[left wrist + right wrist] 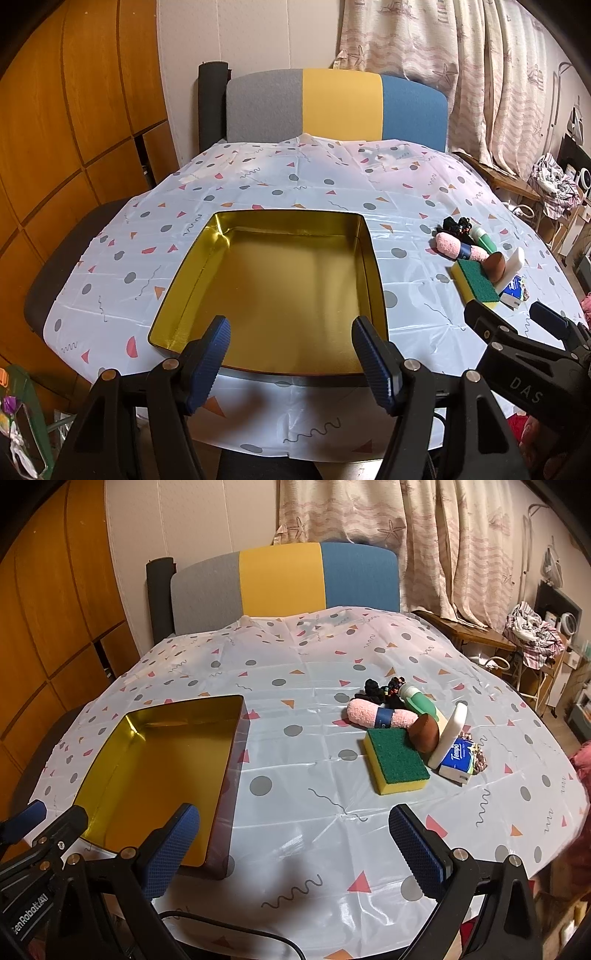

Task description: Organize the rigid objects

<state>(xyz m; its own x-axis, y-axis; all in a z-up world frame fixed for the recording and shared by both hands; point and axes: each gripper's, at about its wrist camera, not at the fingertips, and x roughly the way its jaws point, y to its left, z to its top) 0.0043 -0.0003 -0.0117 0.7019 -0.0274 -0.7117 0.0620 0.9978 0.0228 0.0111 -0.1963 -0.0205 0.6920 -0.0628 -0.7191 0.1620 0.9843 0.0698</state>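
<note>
I count one gold tin (155, 771), one green-topped sponge (397, 764), one rolled pink towel (380, 716), one green bottle (419, 701), one brown egg-shaped piece (426, 733), one white block (448, 734), one tissue pack (458, 760), and a black tangle (376, 692) I cannot count apart.

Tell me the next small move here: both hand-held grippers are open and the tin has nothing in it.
Probably ease the right hand-held gripper forward to the sponge, the nearest item in the pile. The gold tin holds nothing, both grippers are open and hold nothing, and the left hand-held gripper already hovers over the tin's near edge.
</note>
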